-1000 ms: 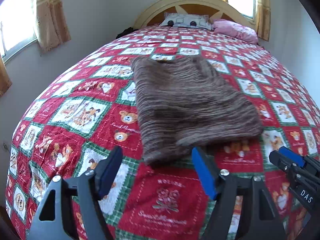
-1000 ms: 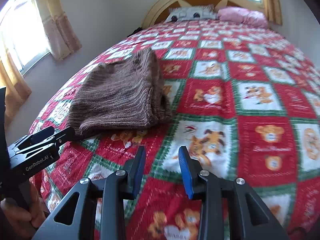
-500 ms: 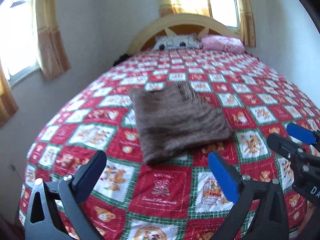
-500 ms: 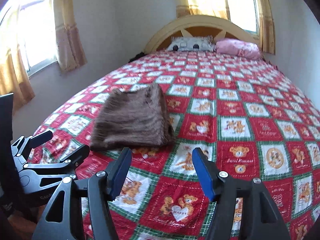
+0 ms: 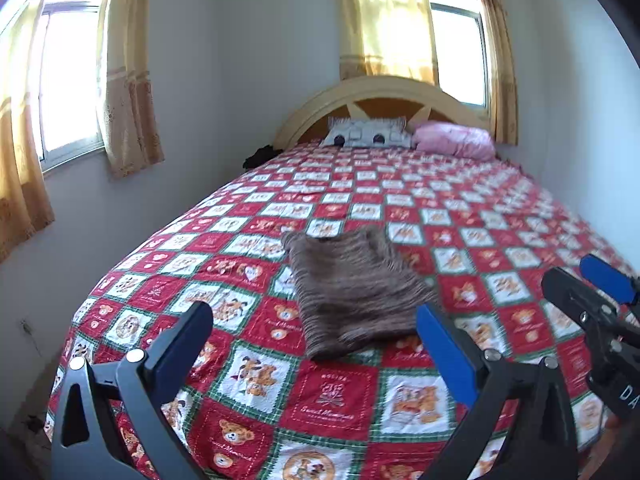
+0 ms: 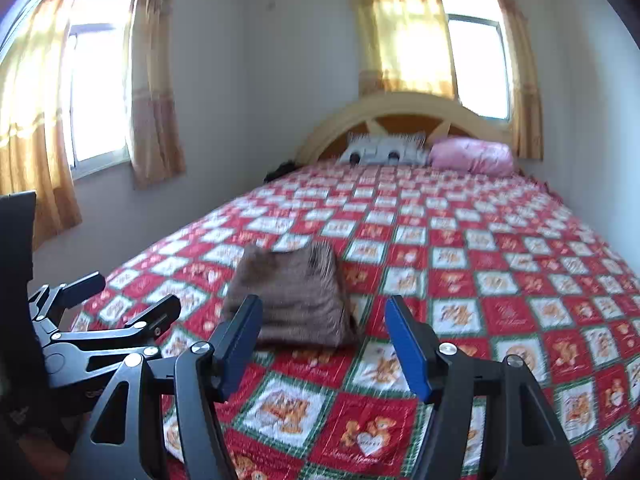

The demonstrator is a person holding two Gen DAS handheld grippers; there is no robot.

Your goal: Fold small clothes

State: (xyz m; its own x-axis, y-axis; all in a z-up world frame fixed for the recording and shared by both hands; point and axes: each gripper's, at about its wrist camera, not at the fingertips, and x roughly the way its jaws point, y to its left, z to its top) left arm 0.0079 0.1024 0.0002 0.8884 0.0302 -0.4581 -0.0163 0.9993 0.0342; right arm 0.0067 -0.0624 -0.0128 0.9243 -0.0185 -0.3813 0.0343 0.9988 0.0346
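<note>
A brown striped knitted garment (image 5: 352,292) lies folded on the red patchwork bedspread (image 5: 500,240) near the foot of the bed; it also shows in the right wrist view (image 6: 296,296). My left gripper (image 5: 316,344) is open and empty, held above the bed's near edge, short of the garment. My right gripper (image 6: 324,340) is open and empty, also back from the garment. The right gripper shows at the right edge of the left wrist view (image 5: 596,304), and the left gripper at the left of the right wrist view (image 6: 100,320).
The bed has an arched wooden headboard (image 5: 384,92), a grey patterned pillow (image 5: 366,138) and a pink pillow (image 5: 454,142). Walls flank both sides of the bed. Curtained windows (image 5: 68,80) are on the left and behind the headboard.
Both grippers have pulled back and up from the folded garment, and their jaws have opened wider. The garment stays on the bed.
</note>
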